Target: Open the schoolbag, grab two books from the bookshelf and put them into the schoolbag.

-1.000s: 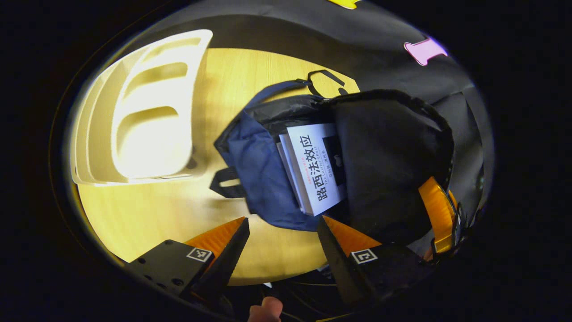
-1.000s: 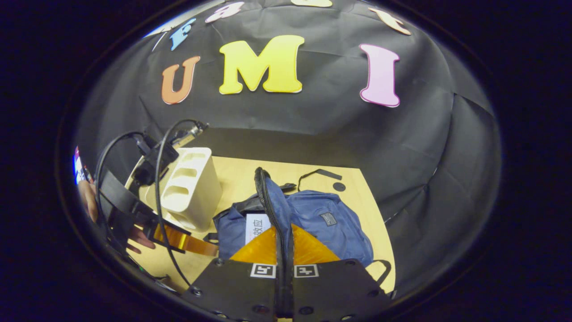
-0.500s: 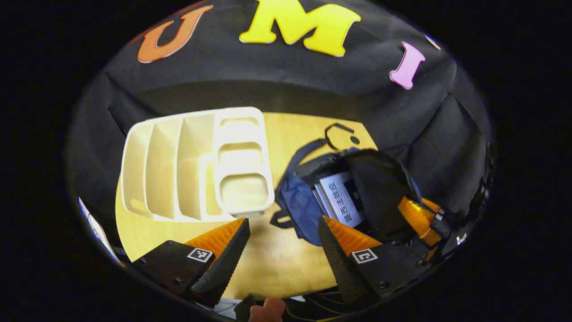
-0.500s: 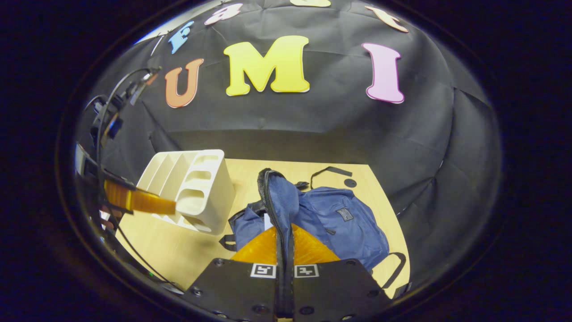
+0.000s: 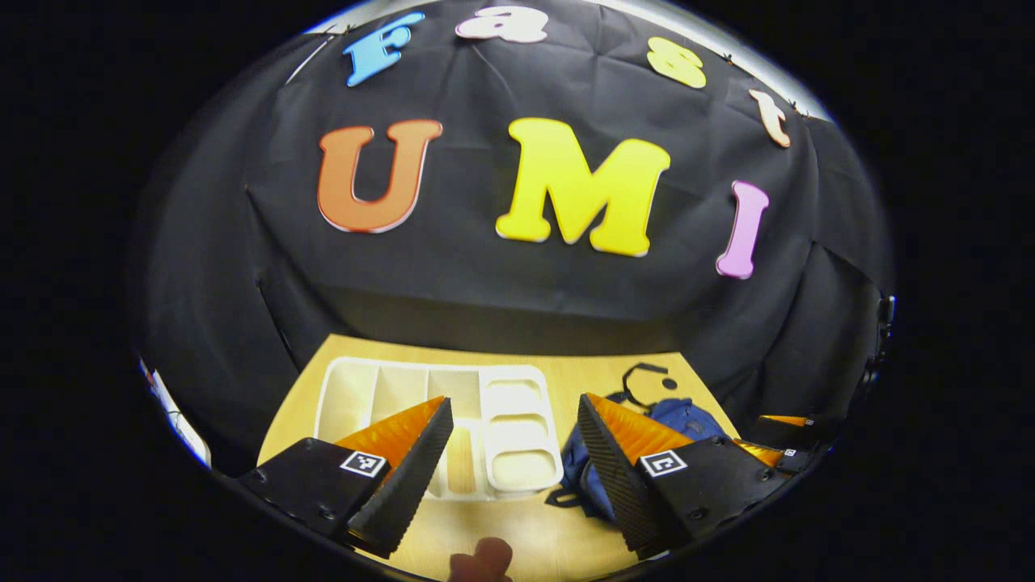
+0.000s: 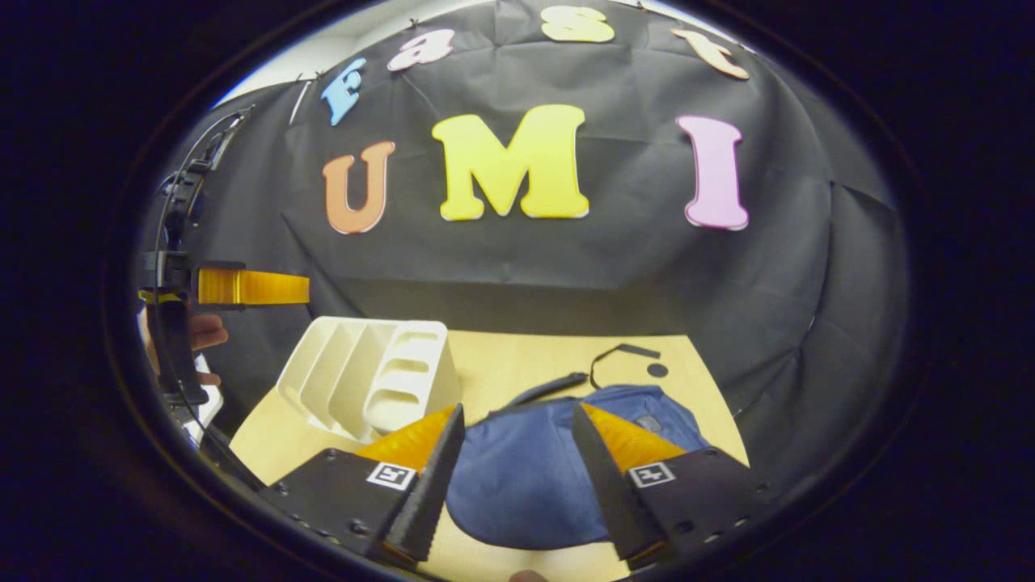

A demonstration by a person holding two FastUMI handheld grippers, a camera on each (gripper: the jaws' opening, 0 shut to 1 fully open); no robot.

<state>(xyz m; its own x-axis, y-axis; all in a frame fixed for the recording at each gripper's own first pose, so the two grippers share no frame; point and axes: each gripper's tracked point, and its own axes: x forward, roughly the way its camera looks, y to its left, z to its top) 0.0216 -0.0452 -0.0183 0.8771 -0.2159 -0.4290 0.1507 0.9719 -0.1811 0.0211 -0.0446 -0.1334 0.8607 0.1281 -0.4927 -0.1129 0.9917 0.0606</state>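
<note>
In the left gripper view, the left gripper [image 5: 513,453] hangs above a pale wooden table [image 5: 517,533] with its two fingers spread wide and nothing between them. Beyond the fingers stands a cream plastic bookshelf [image 5: 453,408], its slots facing up and showing no books inside. Just to its right lies the blue schoolbag [image 5: 683,416], partly hidden behind the gripper's right-hand finger, with a thin black strap [image 5: 639,376] curling on the table behind it. At the far right edge the right gripper [image 5: 788,444] pokes into view, low beside the bag; how its fingers stand cannot be told from here. A fingertip [image 5: 481,559] of the person holding the tool shows at the bottom edge.

In the right gripper view, the right gripper [image 6: 517,477] hovers over the schoolbag [image 6: 525,477], fingers wide apart and gripping nothing. The bag lies flat on the table [image 6: 501,372], its flap down and its blue cloth smooth between the fingers; the books cannot be seen. The bookshelf [image 6: 368,384] sits just left of the bag, tilted toward the camera. High at the left, well above the table, the left gripper [image 6: 255,287] is held level by a hand [image 6: 202,335].
</note>
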